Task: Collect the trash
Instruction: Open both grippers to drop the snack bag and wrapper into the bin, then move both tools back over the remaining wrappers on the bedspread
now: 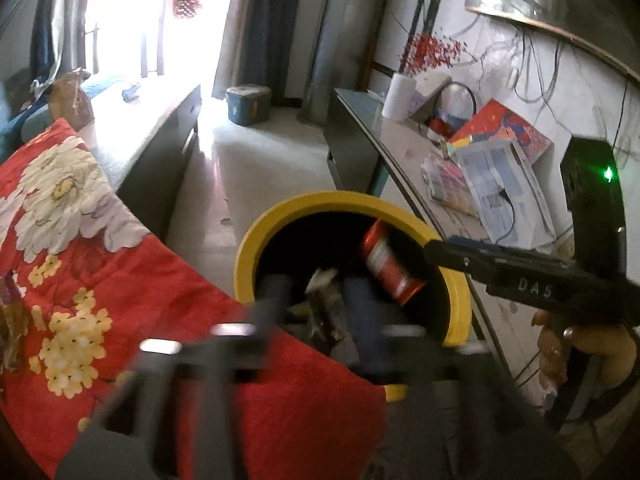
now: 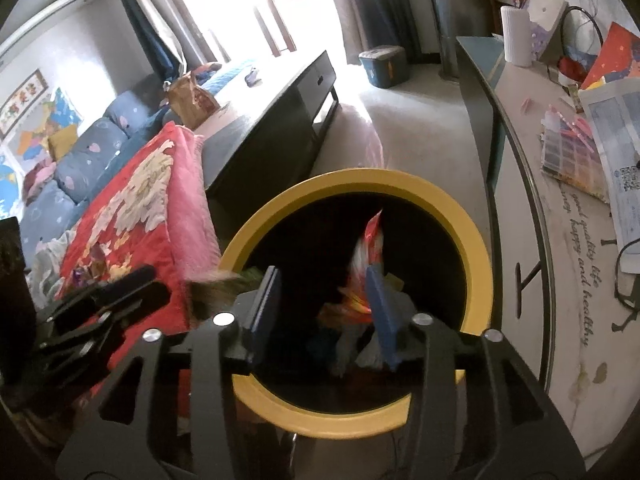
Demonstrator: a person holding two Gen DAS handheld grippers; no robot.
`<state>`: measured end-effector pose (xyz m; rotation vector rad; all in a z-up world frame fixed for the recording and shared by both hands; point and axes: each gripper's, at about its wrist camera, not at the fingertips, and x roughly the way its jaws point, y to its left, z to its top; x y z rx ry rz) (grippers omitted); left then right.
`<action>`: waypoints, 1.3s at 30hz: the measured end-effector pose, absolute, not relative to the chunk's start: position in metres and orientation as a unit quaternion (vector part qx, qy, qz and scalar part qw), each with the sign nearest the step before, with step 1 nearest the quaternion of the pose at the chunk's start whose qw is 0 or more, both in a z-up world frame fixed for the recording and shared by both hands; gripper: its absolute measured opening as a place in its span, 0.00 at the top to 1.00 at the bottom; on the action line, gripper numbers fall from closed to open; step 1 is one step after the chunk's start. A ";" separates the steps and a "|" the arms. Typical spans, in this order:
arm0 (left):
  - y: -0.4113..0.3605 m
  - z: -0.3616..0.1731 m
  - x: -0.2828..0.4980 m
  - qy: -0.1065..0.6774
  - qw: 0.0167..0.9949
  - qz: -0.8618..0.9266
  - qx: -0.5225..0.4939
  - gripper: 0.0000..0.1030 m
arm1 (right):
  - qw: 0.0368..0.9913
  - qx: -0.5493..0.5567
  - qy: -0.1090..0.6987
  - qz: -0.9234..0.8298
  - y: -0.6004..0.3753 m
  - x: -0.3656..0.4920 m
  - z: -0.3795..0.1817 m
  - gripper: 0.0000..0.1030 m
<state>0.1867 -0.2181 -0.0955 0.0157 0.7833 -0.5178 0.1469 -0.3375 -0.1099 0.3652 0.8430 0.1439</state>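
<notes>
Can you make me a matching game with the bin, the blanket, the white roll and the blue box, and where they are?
Things:
1. yellow bin
2. red flowered blanket
3. white roll
4. blue box

Places:
A. far off on the floor, near the bright window
B. standing on the long counter by the wall
C. right under both grippers, with wrappers inside
D. spread out just left of the bin

Pairs: 1-C, 2-D, 3-B, 4-A
</notes>
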 end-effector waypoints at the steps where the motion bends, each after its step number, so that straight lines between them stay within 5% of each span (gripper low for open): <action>1: -0.215 -0.093 0.186 0.372 0.895 -0.247 0.005 0.40 | 0.894 0.176 0.405 0.068 -0.337 0.147 -0.109 0.58; 4: -0.207 -0.085 0.181 0.359 0.902 -0.239 0.003 0.25 | 0.898 0.179 0.397 0.063 -0.337 0.145 -0.105 0.49; 14: -0.181 -0.062 0.164 0.322 0.923 -0.210 -0.006 0.10 | 0.916 0.183 0.350 0.062 -0.329 0.137 -0.082 0.35; 39: -0.098 -0.031 0.133 0.280 0.951 -0.128 -0.033 0.09 | 0.925 0.144 0.327 0.128 -0.260 0.123 -0.051 0.34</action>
